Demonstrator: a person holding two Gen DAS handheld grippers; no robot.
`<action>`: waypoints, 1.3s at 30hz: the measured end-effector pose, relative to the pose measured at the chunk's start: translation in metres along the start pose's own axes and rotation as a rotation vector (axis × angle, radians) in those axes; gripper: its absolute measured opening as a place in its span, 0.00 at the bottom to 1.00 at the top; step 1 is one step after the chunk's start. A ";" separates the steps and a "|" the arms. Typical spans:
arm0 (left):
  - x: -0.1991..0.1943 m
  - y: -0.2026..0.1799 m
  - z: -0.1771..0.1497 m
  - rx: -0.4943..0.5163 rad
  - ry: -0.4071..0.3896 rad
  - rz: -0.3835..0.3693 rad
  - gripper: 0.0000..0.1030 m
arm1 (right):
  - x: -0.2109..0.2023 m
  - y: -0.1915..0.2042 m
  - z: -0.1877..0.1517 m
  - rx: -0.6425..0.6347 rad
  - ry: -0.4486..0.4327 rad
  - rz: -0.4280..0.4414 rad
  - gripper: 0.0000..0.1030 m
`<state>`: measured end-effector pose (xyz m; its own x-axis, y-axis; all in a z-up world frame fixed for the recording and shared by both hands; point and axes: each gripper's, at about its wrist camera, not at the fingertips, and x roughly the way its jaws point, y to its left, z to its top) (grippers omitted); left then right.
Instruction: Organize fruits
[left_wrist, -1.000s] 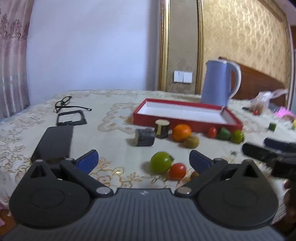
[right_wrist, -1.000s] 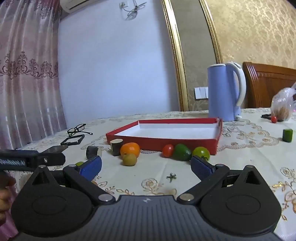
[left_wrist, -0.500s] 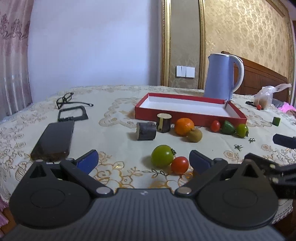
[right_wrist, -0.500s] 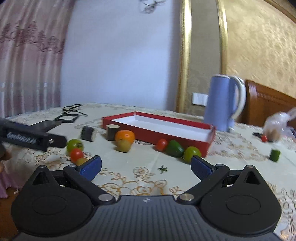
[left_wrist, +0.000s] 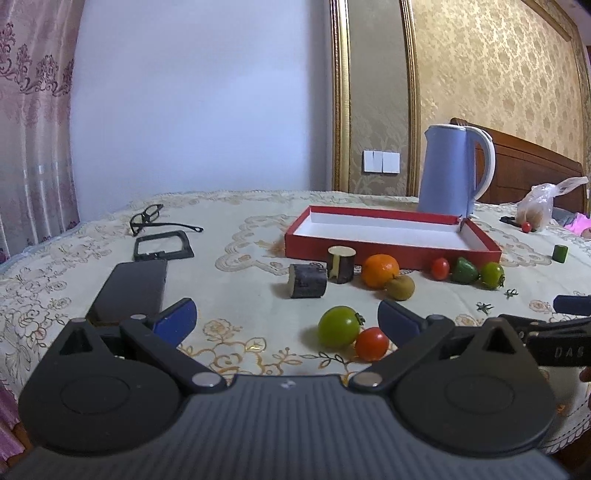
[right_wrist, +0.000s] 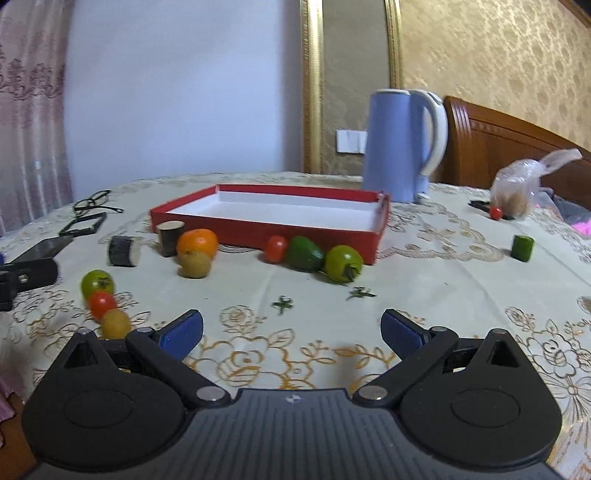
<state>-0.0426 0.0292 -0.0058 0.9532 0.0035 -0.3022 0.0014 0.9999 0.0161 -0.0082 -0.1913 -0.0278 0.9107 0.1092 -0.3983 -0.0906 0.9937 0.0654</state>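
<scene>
I am holding my left claw (left_wrist: 284, 319) and right claw (right_wrist: 291, 330) wide and empty; the red tray (right_wrist: 258, 227) is sitting bare, every fruit still waiting on the desk (right_wrist: 424, 295).

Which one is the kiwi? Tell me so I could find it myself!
Find the red box in front of the blue kettle. By its near wall sits an orange, and the kiwi leans against it on the near side. It is the only brownish, dull-skinned fruit; the others are shiny.
</scene>
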 end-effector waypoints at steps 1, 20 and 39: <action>-0.001 0.000 0.000 0.004 -0.005 0.005 1.00 | 0.001 -0.002 0.001 0.010 0.009 -0.003 1.00; -0.001 -0.004 -0.003 0.016 -0.005 0.021 1.00 | 0.017 -0.019 0.005 0.136 0.105 -0.086 1.00; 0.000 -0.003 -0.004 0.016 -0.002 0.020 1.00 | 0.018 -0.019 0.003 0.125 0.096 -0.089 1.00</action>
<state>-0.0438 0.0260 -0.0098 0.9538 0.0233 -0.2997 -0.0127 0.9992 0.0371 0.0116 -0.2087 -0.0332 0.8699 0.0290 -0.4923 0.0444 0.9896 0.1366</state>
